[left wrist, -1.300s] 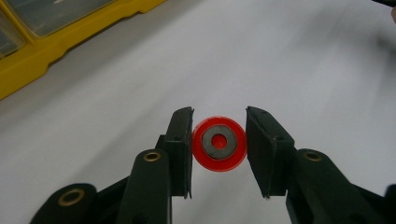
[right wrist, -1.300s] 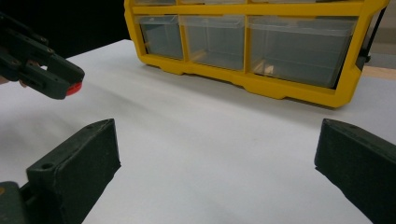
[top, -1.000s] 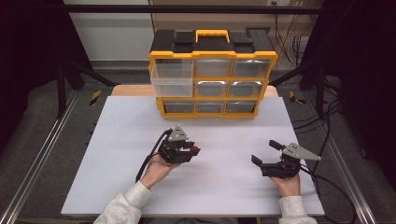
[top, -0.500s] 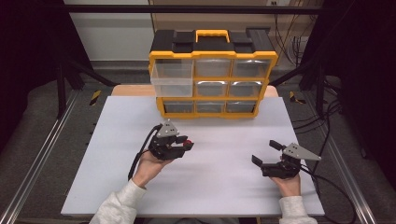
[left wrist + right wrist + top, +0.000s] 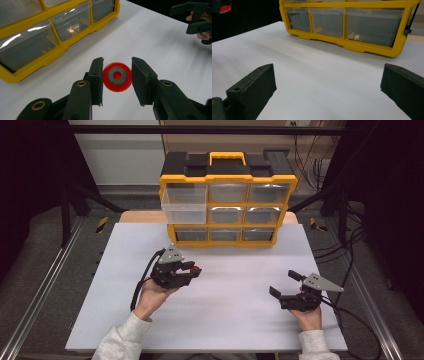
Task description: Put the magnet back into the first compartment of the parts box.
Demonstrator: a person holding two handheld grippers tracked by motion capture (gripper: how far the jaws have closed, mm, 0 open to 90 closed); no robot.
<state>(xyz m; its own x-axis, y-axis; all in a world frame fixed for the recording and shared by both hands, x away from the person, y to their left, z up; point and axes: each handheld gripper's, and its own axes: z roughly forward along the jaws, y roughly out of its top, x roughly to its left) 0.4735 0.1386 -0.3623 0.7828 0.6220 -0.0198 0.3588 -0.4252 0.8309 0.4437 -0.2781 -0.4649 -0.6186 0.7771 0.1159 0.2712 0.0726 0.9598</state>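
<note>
Red disc [image 5: 117,76]: a small round red plastic piece with a grey ring set in its middle, perhaps a magnet; it is pinched between the jaws of the left gripper [image 5: 117,76] and carried above the white surface [image 5: 225,315], left of its middle and short of the far edge.
Left gripper: pressed in on the disc, one pad [image 5: 97,75] on each side of the rim; in the high view it [image 5: 192,270] points toward the right edge, with the red showing at its tip.
Right gripper [image 5: 283,283]: spread wide with nothing between the jaws, low over the surface near the right edge.
Organiser [image 5: 227,200]: a yellow-framed cabinet of clear drawers with a black top and yellow handle, standing at the middle of the far edge; its upper-left drawer [image 5: 184,205] is pulled out, and I judge it the likely place for the disc.
Handling: probably light and stiff, so it should not bend or crush; the smooth round rim gives the flat pads only a narrow line of contact, so it could pivot or slip out if the grip loosens.
Where to hold: across the widest part of the rim, as now, pads square to the edge and the disc's face left clear.
Risk: dropped on its edge, it may roll.
</note>
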